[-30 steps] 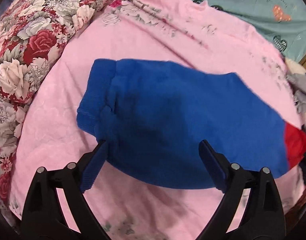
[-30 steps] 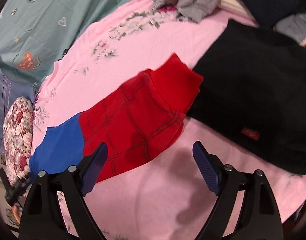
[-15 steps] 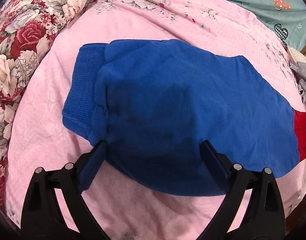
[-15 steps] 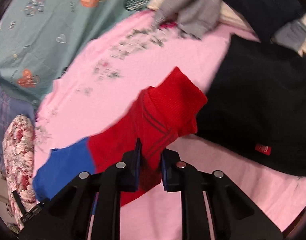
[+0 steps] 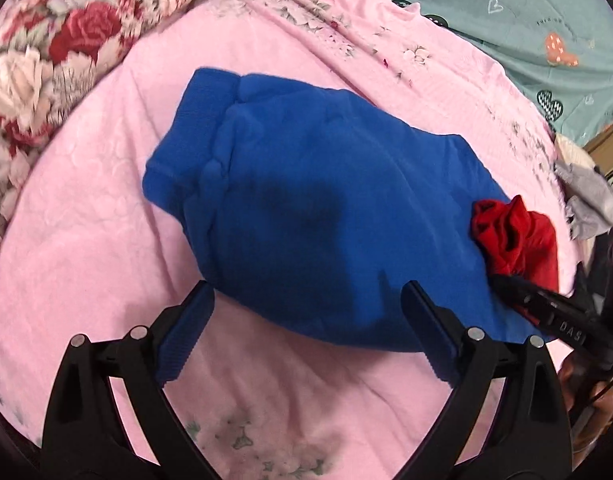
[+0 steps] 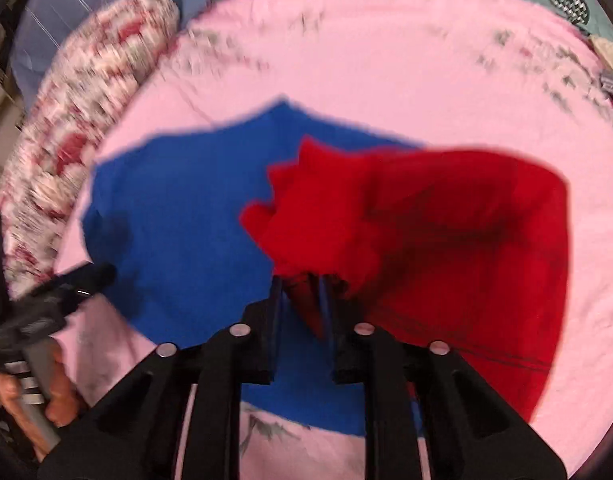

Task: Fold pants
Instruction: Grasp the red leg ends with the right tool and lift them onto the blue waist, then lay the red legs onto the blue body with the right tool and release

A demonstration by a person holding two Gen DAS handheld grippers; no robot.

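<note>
A: Where are the pants (image 5: 306, 208) now?

B: They are spread on the pink blanket (image 5: 86, 260), right in front of the left gripper (image 5: 306, 320). The blue waist part is seen just past its fingertips. The red leg end (image 6: 446, 232) is bunched up and held by the right gripper (image 6: 302, 292).

A: How are the grippers set?

B: The left gripper is spread wide and nothing is held in it; the blue edge is only sat between its two fingers. The right gripper is nearly closed, with red cloth pinched between its jaws. The jaws are opened a tiny bit just now, but the cloth is gripped all the same.

A: How should this step be done well?

B: The red end should be carried over the blue part until the two ends are lined up. The waist could be pinned by the left gripper so the pants are not dragged along. The cloth should be kept high so it is not crumpled.

A: What is changed from a second ago?

B: Back then the right gripper was wide open and the red leg was lying flat beside a black garment. Now the red end is lifted over the blue half.
</note>
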